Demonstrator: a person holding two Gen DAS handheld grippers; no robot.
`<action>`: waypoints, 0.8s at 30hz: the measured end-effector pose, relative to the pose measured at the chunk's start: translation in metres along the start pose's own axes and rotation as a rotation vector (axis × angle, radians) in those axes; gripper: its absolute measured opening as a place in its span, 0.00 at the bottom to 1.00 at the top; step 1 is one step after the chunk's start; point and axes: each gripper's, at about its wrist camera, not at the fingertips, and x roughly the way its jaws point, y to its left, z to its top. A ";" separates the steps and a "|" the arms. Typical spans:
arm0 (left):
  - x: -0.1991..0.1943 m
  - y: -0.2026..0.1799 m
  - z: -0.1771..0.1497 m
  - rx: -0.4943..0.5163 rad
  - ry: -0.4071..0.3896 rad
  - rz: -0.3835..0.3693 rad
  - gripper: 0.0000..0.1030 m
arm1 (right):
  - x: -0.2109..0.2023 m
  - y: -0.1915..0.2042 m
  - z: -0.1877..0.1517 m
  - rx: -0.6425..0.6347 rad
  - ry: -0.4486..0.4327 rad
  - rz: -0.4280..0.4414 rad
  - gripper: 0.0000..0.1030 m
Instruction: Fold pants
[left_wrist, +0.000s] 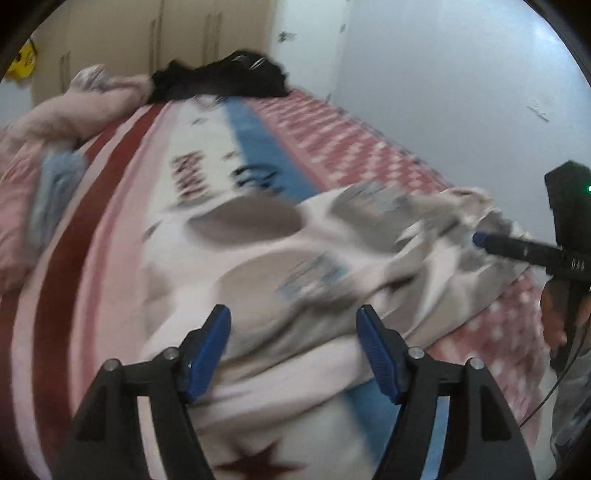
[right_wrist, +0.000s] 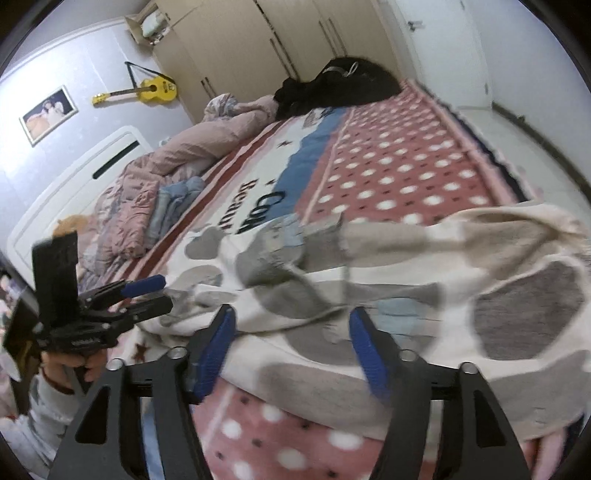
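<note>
spotted pants (right_wrist: 406, 295) on bed (right_wrist: 406, 166), open tongs (right_wrist: 291, 347)

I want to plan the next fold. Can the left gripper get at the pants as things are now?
Probably yes. The left gripper stands open just above the pants, which lie on the bed with nothing between. The right gripper is off at the far side.
</note>
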 end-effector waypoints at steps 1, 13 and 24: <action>-0.002 0.007 -0.006 -0.001 -0.003 0.008 0.65 | 0.010 0.004 0.001 0.000 0.011 -0.009 0.69; -0.007 0.016 -0.028 0.052 0.012 -0.033 0.73 | 0.059 0.003 0.013 0.097 0.054 -0.088 0.81; -0.004 0.033 -0.025 0.013 0.028 0.091 0.74 | 0.036 0.023 0.004 0.013 -0.001 -0.054 0.09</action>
